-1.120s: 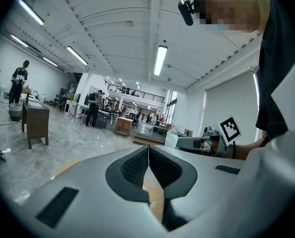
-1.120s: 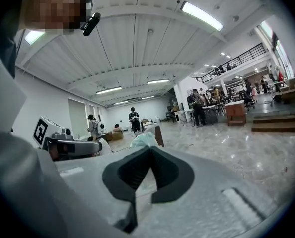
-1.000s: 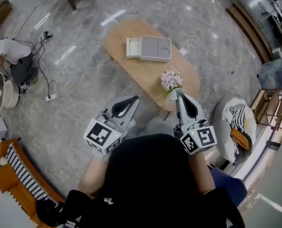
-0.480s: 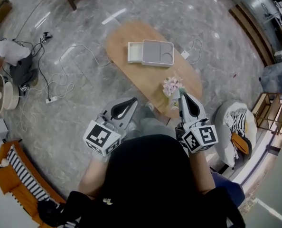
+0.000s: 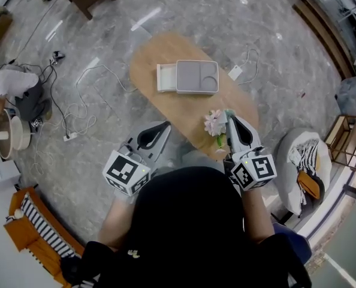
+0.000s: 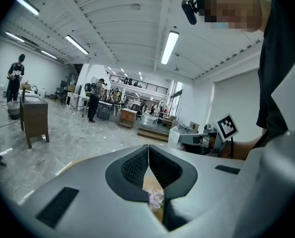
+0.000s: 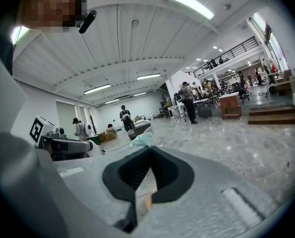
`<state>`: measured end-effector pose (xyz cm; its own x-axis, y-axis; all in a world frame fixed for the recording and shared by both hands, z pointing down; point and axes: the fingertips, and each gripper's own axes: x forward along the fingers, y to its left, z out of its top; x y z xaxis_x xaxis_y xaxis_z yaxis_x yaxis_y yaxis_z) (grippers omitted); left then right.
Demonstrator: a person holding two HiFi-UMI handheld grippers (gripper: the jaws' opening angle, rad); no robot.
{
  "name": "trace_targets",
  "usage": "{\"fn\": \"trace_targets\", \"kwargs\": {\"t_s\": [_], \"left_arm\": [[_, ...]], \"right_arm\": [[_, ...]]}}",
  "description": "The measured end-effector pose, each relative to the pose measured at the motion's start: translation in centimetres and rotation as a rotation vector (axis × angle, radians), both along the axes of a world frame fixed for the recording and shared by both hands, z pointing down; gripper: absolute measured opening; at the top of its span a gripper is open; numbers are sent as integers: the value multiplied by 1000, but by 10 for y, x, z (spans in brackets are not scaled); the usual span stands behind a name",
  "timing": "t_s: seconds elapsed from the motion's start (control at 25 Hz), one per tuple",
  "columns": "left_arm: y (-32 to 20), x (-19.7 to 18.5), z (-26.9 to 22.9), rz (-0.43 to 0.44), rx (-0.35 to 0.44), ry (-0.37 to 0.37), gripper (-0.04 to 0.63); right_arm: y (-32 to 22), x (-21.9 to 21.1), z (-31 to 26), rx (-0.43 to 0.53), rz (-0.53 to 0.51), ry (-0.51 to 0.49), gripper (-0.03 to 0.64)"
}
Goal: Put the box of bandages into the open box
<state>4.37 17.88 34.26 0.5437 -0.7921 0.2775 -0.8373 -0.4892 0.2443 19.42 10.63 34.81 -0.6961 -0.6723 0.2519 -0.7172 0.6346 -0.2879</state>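
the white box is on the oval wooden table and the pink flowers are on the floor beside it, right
Not quite: the pink flowers stand on the oval wooden table too, not on the floor, as the head view shows. The white box is on it.

An oval wooden table (image 5: 166, 104) stands on a grey marble floor (image 5: 184, 11). 1 small bunch of pink flowers (image 5: 214, 123) sits near the table's right end. A white plug adapter (image 5: 235, 72) lies just beside its far edge. Loose white cables (image 5: 77, 108) and a power strip (image 5: 70, 136) trail across the floor at left, near a cream pot (image 5: 7, 134). An orange bench (image 5: 23, 245) with a striped cushion (image 5: 40, 224) is at lower left. A grey beanbag (image 5: 286, 179) sits at right.
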Motion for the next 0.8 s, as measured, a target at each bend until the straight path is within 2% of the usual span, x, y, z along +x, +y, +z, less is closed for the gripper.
{"fn": "trace_targets", "kwargs": {"t_s": [0.4,0.8], "left_arm": [[-66,12,9,15,-55,-34,12],[-103,-10,20,36,-73,-16,12]], "right_arm": [[-65,14,23,-68,23,-46,-2],[-98,-20,41,-112,20,0,-2]]}}
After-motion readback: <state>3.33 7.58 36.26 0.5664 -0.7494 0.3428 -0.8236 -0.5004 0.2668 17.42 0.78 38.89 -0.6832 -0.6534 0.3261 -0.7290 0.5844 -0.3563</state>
